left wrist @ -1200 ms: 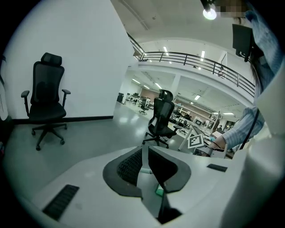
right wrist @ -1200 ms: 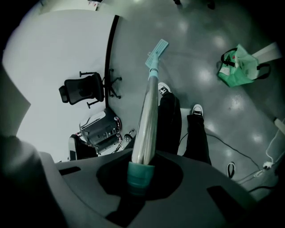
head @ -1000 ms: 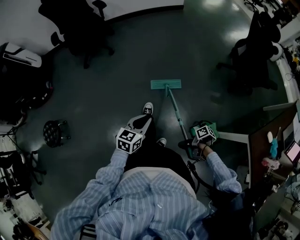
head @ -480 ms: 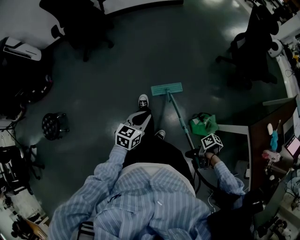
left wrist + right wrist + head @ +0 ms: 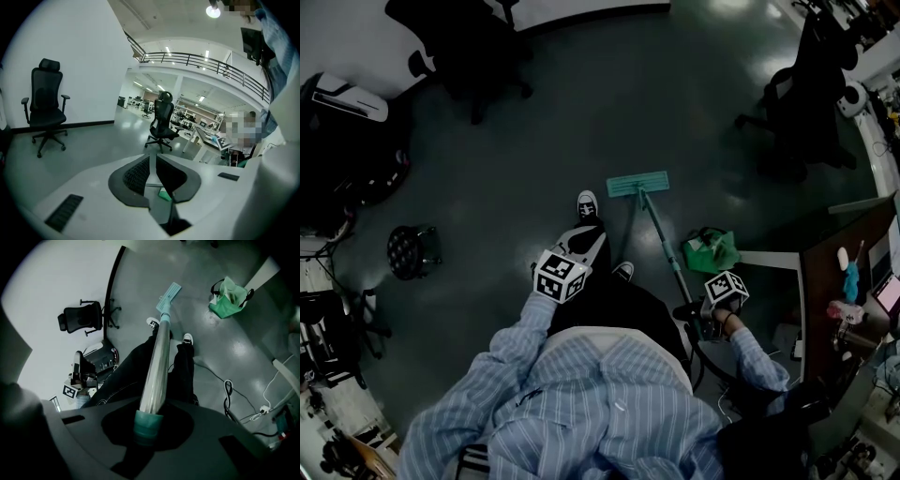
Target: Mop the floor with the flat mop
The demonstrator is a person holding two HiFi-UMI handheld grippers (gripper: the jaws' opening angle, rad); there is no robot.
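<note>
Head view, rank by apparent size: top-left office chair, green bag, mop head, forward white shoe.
1. office chair
2. green bag
3. mop head, only slightly smaller than the bag
4. forward white shoe

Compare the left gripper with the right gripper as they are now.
The right gripper is clamped on the mop handle; the left gripper holds nothing, its jaws closed together. The right gripper looks down the handle to the floor; the left gripper faces level across the room, toward an office chair. Both carry a marker cube.
</note>
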